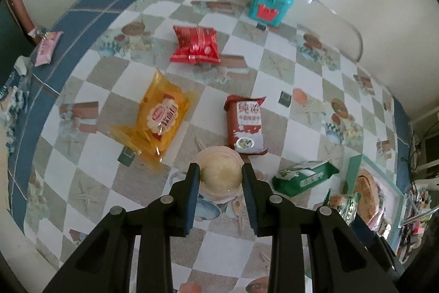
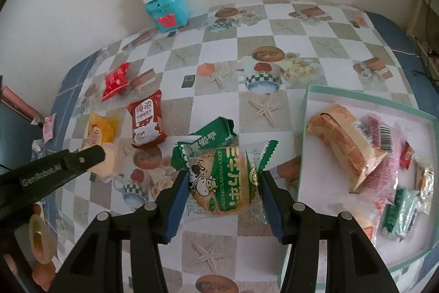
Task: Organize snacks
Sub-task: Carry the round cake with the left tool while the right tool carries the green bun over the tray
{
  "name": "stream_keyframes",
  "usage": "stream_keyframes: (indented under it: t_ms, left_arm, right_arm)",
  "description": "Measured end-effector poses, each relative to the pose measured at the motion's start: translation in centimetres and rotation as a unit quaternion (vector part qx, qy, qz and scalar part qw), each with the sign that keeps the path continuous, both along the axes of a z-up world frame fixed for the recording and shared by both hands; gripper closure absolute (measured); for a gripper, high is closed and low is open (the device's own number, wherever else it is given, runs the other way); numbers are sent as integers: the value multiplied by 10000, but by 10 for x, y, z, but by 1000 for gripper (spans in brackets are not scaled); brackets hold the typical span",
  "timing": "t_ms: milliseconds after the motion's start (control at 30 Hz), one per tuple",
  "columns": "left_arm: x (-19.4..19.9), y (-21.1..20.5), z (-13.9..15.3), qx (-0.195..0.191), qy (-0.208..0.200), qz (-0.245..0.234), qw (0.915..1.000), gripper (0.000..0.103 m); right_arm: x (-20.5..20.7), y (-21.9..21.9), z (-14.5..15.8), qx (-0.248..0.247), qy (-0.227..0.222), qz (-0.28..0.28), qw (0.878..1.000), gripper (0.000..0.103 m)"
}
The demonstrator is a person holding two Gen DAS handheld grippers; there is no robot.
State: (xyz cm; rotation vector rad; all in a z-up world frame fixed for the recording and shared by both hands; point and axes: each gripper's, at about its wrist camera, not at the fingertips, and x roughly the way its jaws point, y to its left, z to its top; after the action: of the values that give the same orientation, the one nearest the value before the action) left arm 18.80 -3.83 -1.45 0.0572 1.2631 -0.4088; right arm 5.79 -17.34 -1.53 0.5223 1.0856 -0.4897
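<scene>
Left gripper clamped on round pastry, right gripper pinching green-wrapped cake; slick wrapper could slip before reaching box alongside.

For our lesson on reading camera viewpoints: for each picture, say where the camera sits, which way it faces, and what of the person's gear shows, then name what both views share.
Left wrist: sits on the left tongs, faces steeply down at the checked table; its own fingers clamp a pale round pastry.
Right wrist: sits on the right tongs, faces down; its fingers clamp a green-wrapped cake beside the tray; the left tongs show at left.
Shared: teal box, dark-red packet, red packet, yellow packet.
</scene>
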Motion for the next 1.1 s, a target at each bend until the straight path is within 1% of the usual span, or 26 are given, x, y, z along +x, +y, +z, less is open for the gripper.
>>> stream_keyframes:
  t_ms: [167,367,500,667,867,1100]
  left_arm:
    - [-7,-1,18,10,-274,29,9996,71]
    - [-20,-6,32,-52,-421,-32,9991,71]
    - [-33,-19,39,-72,-499,-173,9986,71]
    - [-56,-47,47,-114,-566,-495,9971,71]
    - [-88,-85,54,-155,-624,-980,9931,71]
    - [-129,-130,57,-36,-766,-1556,9848,71]
  right_arm:
    - [-12,-6,14,-69,-110,-153,9998,48]
    - [-28,-18,31,-169,-239,-347,9990,48]
    - [-42,-31,38,-206,-279,-517,9981,48]
    - [-67,-55,43,-229,-301,-857,9956,48]
    - [-102,-88,49,-253,-354,-1297,9906,48]
    - [-145,-124,52,-184,-423,-1833,9820,48]
